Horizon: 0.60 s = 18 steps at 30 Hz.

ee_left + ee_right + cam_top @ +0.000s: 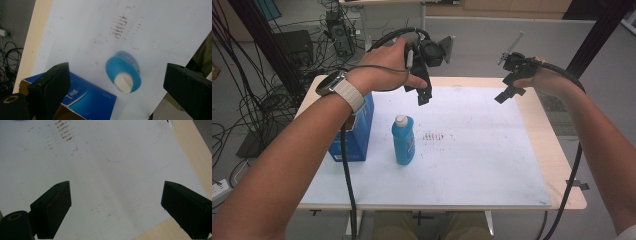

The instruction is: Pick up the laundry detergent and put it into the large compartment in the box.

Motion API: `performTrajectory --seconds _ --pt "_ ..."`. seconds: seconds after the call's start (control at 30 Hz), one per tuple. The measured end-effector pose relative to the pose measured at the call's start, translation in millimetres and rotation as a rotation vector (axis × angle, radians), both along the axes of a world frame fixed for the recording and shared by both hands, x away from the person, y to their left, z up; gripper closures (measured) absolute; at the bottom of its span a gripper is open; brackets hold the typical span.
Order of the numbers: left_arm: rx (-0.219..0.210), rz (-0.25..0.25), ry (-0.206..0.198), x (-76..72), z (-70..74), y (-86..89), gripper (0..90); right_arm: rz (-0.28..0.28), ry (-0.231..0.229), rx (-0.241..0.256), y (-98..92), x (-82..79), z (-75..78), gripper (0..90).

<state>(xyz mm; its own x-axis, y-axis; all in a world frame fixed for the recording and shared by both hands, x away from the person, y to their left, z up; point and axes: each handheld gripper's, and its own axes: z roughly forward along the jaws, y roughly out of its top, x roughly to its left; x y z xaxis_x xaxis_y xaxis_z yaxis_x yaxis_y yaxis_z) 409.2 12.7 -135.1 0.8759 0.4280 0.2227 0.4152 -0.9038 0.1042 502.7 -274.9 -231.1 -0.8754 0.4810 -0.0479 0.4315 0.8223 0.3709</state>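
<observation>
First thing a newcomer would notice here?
The blue bottle with its white cap, upright at the white mat's left-centre, right of a blue box. Above it the left tongs hang open, looking down on the cap. The right tongs are open over bare mat.

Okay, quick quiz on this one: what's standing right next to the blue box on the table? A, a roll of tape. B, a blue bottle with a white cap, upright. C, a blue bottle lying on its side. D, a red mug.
B: the blue bottle stands upright with its white cap on top, just beside the blue box; the left gripper view looks down on that cap.
</observation>
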Motion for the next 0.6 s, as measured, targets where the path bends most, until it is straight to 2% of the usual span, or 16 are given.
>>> performTrajectory --seconds 0.13,0.4,0.6 --pt "-0.002 0.023 -0.004 0.0 0.5 0.7 7.9 -0.002 -0.001 0.003 -1.4 -0.9 0.2 9.4" --pt "0.009 0.035 0.000 -0.8 -0.6 -1.3 8.2 -0.002 -0.001 0.006 -1.5 -1.8 -0.4 9.4" --pt "-0.015 0.106 -0.006 1.3 -1.6 0.5 8.3 0.001 0.000 0.005 -0.7 -2.5 -1.2 9.4"
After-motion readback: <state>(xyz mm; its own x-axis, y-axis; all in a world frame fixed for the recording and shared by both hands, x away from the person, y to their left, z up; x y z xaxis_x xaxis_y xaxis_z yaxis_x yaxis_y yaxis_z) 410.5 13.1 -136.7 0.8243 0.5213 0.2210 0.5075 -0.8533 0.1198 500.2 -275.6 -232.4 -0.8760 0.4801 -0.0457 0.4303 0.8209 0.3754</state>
